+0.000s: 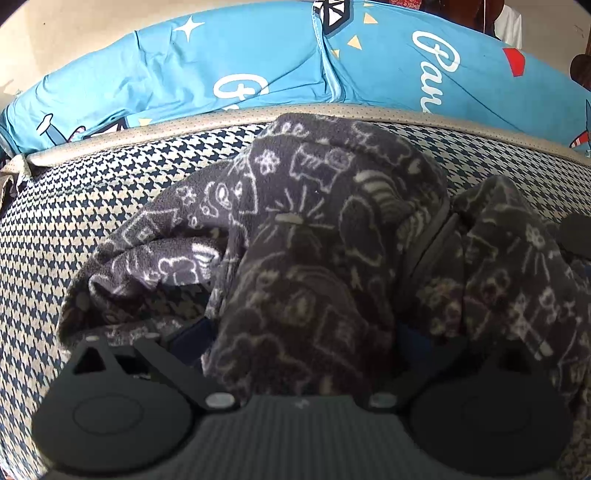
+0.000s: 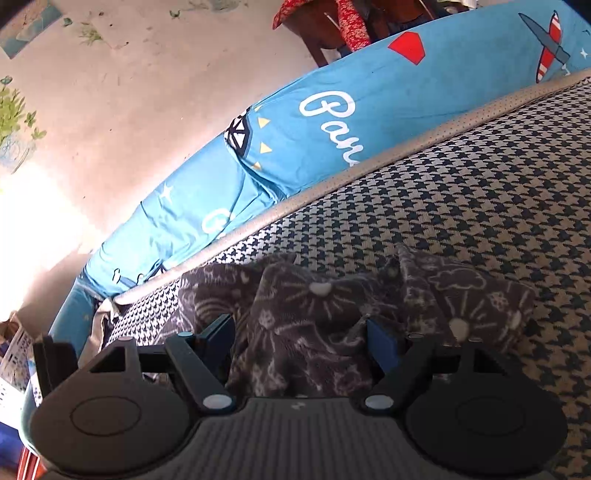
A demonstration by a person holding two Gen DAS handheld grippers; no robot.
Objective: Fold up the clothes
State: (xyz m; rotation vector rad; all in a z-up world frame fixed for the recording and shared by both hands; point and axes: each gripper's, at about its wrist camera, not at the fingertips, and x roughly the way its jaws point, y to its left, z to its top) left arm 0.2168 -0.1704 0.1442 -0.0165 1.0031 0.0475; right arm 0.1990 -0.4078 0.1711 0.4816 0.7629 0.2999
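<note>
A dark grey fleece garment (image 1: 317, 206) with white doodle prints lies crumpled on a houndstooth mattress (image 1: 92, 206). My left gripper (image 1: 299, 332) points down over it with its jaws wide, and a thick bunch of the fleece fills the gap between the blue pads (image 1: 188, 338). In the right wrist view another part of the garment (image 2: 472, 295) lies near the mattress (image 2: 498, 177) edge. My right gripper (image 2: 301, 334) stands open around a fold of it, and the cloth reaches both pads (image 2: 382, 341). I cannot tell whether the pads press on it.
A bright blue printed bedding roll (image 1: 221, 66) lies along the beige piped mattress edge (image 1: 184, 129). Beyond the blue bedding (image 2: 332, 122) is a bare pale floor (image 2: 129, 110) in bright sun. Dark wooden furniture with red cloth (image 2: 332, 26) stands farther back.
</note>
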